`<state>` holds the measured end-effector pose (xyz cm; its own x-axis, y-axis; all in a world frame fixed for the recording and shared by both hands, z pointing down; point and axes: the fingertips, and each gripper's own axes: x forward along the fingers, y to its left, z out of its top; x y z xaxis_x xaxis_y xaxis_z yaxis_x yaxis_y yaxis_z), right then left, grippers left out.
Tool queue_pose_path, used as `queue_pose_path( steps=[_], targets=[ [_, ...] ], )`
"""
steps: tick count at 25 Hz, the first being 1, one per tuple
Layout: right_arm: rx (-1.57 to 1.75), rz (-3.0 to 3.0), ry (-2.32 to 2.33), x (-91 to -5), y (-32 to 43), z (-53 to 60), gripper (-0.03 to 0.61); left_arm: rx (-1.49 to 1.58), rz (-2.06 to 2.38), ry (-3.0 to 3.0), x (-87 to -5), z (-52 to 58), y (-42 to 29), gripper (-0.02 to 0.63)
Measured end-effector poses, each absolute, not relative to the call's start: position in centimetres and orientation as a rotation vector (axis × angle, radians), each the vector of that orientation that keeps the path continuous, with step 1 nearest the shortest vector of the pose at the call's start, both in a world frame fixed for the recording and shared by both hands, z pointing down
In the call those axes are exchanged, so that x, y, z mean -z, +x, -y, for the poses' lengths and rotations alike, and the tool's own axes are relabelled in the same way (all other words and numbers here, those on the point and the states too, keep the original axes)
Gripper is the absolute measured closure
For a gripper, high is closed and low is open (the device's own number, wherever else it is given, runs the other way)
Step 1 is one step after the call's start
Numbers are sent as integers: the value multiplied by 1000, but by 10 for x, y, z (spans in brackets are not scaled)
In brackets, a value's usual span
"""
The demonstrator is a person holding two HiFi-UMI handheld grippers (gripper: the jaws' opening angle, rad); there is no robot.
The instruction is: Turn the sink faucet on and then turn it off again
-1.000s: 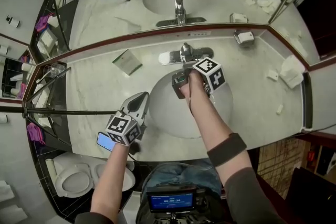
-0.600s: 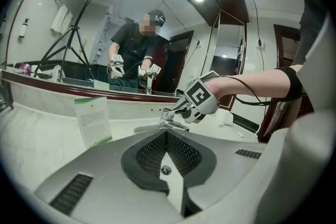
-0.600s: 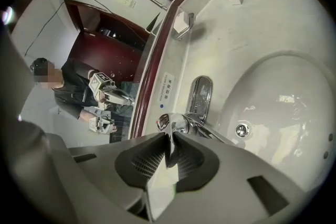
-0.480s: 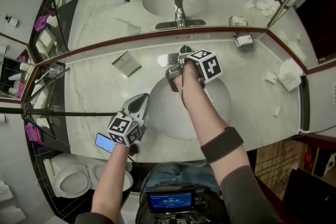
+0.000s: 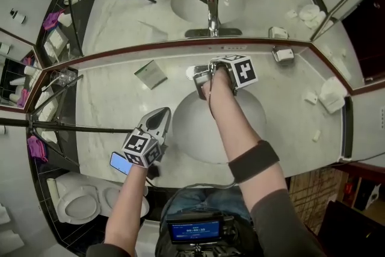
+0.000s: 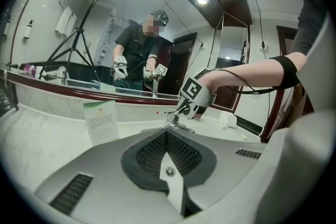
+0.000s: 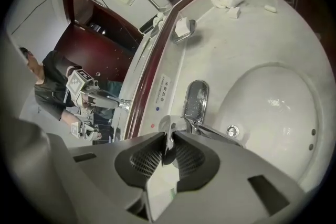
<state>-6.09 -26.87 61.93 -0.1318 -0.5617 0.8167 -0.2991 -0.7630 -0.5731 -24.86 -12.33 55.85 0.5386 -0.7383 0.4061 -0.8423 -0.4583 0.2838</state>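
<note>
Faucet (image 5: 191, 73), far rim of sink (image 5: 198, 136), mid-table (image 5: 114, 99): lever (image 7: 167, 124) pinched in right tongs (image 5: 202, 79) reaching from the near side; left tongs (image 5: 160, 117) closed, empty, well apart at near-left rim; right hand nearer.

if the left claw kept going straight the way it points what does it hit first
Likely the faucet, straight ahead past the shut left claw; depth is unclear, so the sink rim might come first.
</note>
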Motion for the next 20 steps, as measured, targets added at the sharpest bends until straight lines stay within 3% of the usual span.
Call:
queue_pose_path(
  steps=[20],
  targets=[
    [2024, -1375, -1932, -614, -74, 245, 505, -312, 1305, 2332, -536, 110, -258, 612]
  ],
)
